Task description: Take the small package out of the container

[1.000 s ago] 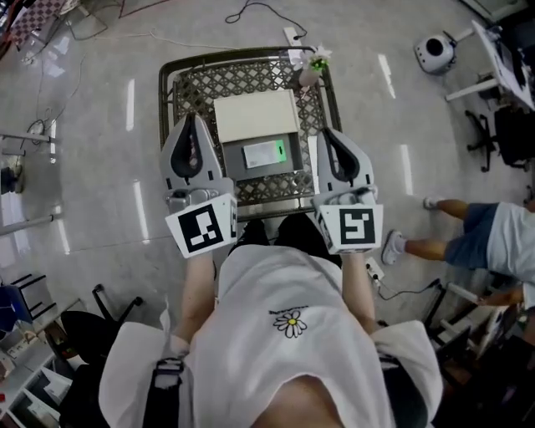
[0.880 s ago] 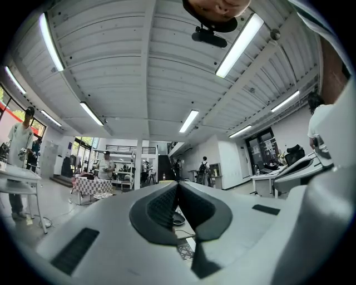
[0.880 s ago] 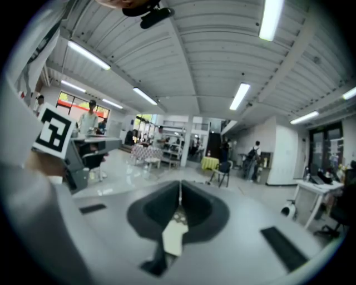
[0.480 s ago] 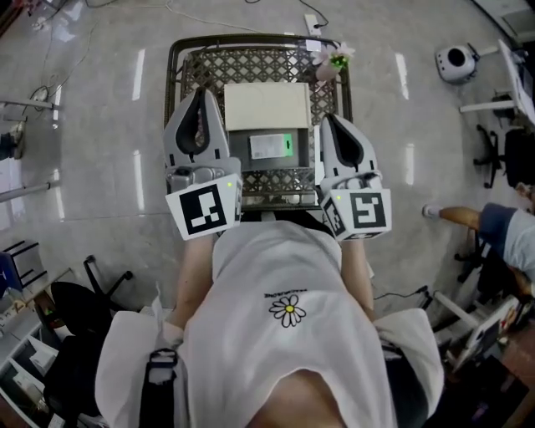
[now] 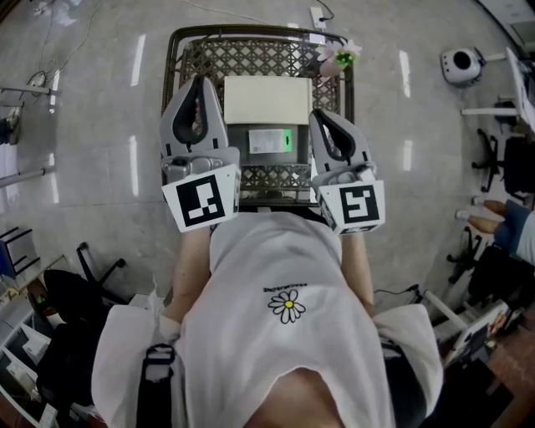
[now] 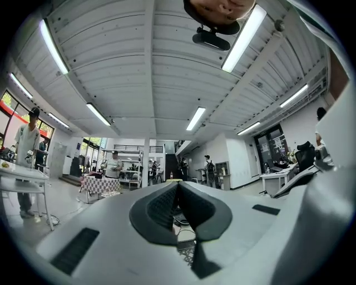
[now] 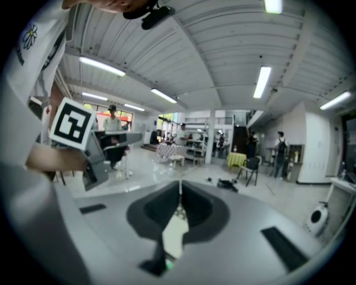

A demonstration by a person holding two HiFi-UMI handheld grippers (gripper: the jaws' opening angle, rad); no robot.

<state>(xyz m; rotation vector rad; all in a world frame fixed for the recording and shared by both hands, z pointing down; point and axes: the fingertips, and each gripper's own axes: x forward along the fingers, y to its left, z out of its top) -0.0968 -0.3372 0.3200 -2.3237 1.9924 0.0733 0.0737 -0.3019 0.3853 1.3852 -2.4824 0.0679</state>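
In the head view a grey container [image 5: 251, 155] sits on a dark lattice table [image 5: 179, 52]. Inside it lies a small white package with a green patch [image 5: 269, 140]. A flat cream box [image 5: 267, 99] lies just behind the container. My left gripper [image 5: 198, 84] hangs over the table's left side, its jaws together and holding nothing. My right gripper [image 5: 320, 117] hovers right of the container, also shut and holding nothing. Both gripper views look out level into the room, with the left gripper [image 6: 178, 183] and the right gripper [image 7: 179, 185] showing their jaws meeting at the tips.
A small vase with a flower [image 5: 334, 57] stands at the table's far right corner. A white round device [image 5: 462, 65] sits on the floor at the right, near desks and office chairs [image 5: 501, 167]. Cables [image 5: 251, 12] run behind the table. People stand far off in the room.
The head view has swung, so the table now sits higher in the frame. Both grippers stay shut beside the container. The person at the right has slid almost out of view.
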